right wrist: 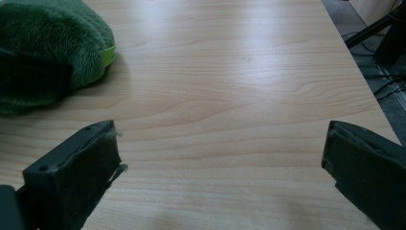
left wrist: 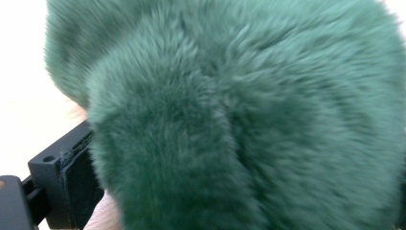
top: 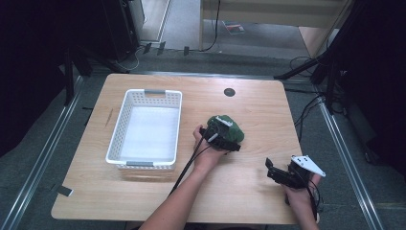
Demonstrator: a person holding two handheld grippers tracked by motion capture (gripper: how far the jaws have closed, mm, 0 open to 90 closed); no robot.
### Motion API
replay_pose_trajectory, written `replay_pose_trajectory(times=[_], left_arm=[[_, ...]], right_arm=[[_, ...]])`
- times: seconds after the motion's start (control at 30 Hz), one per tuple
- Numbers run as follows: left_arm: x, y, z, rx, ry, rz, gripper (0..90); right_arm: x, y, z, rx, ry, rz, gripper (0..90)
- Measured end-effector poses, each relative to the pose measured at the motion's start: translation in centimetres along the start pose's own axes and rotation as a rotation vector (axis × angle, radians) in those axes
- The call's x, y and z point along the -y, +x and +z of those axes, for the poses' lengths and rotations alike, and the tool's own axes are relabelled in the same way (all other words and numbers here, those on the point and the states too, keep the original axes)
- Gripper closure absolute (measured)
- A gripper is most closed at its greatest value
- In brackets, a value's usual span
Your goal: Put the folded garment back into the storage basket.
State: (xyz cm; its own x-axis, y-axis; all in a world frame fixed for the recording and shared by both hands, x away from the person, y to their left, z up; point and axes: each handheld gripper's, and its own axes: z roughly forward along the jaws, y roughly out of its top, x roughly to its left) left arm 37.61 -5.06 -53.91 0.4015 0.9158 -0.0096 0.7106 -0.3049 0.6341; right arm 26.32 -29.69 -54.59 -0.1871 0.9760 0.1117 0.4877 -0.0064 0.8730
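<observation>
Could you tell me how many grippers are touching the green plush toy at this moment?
1. The left gripper is pressed against the green plush toy at mid-table; the right gripper hangs open over bare wood near the table's front right corner.

A fluffy dark-green plush toy (top: 229, 129) lies on the wooden table (top: 249, 96), right of the white basket (top: 146, 129)

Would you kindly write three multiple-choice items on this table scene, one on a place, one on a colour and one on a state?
1. Where is the white basket?
A. left of the plush toy
B. right of it
C. on the floor

2. What colour is the plush toy?
A. red
B. green
C. blue

3. How do the right gripper's jaws stand?
A. shut on the toy
B. shut on nothing
C. wide apart

Key: 1 A, the high view shows the basket left of the toy; 2 B, its fur is green; 3 C, bare table shows between the jaws.
</observation>
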Motion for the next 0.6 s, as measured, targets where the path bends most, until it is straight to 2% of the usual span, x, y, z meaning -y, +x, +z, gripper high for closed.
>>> replay_pose_trajectory(times=[0.07,0.1,0.3,0.47,0.6], left_arm=[[0.2,-0.2,0.1,-0.009,0.012,0.027,1.3],[0.2,-0.3,0.1,-0.003,0.002,0.031,2.5],[0.1,-0.4,-0.3,-0.011,-0.013,0.043,14.2],[0.1,-0.4,-0.8,-0.013,-0.016,0.059,18.8],[-0.1,-0.3,-1.4,-0.008,-0.026,0.056,21.4]], right_arm=[[0.0,0.0,0.0,0.000,0.000,0.000,0.0],[0.0,0.0,0.0,-0.001,0.000,0.001,0.0],[0.0,0.0,0.0,-0.004,0.001,0.002,0.0],[0.0,0.0,0.0,-0.004,0.004,-0.001,0.0],[0.0,0.0,0.0,-0.003,0.005,-0.001,0.0]])
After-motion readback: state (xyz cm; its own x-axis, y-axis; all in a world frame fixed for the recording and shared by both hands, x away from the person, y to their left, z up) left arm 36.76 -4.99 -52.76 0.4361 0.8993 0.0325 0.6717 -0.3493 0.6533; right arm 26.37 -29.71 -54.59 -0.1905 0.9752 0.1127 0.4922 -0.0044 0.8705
